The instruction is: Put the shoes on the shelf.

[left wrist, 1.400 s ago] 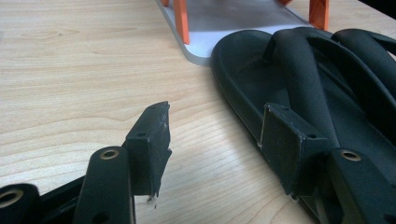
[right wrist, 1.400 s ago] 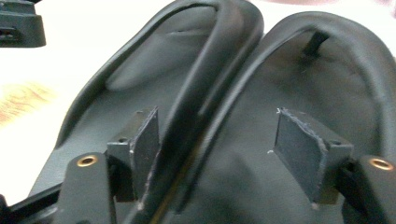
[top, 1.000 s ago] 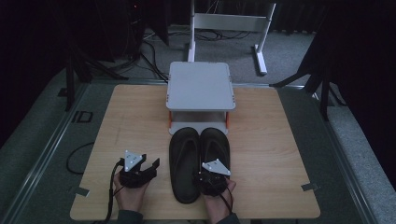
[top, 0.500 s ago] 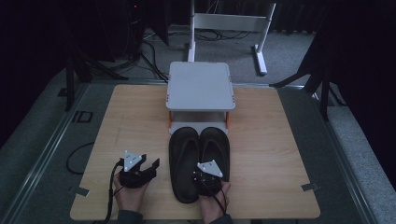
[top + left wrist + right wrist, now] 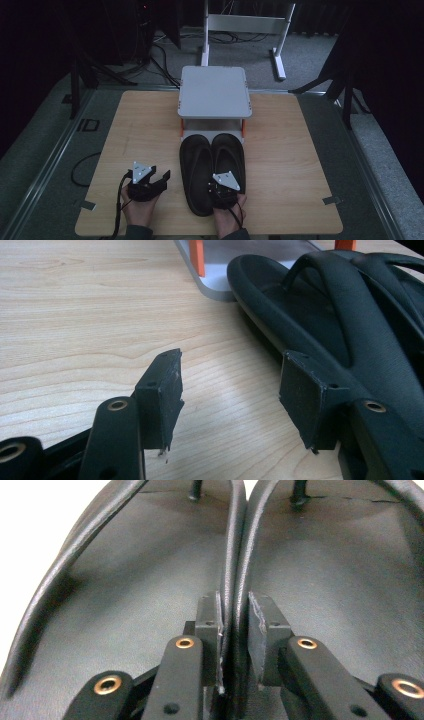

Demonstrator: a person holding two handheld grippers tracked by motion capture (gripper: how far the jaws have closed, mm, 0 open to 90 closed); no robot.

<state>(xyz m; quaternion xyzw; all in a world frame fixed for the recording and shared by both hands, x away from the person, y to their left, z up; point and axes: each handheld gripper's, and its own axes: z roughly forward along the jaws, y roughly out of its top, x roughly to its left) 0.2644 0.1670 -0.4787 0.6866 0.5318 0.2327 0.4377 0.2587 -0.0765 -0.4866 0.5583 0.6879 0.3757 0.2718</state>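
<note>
Slippers (image 5: 212,172) lay side by side at the table's (image 5: 300,165) near middle, toes under the far grey stand (image 5: 215,92); the right gripper (image 5: 235,625) had just closed, pinching both inner edges at the heels; soft, light rubber, likely to sag; the left gripper (image 5: 230,390) waited released, leftward.

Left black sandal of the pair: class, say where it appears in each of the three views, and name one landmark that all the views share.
High view: left sandal lies at bottom centre, just left of the middle.
Left gripper view: it runs down the right half, from top centre to bottom right.
Right gripper view: it fills the left half.
Shared landmark: the right sandal, lying against its right edge.
</note>
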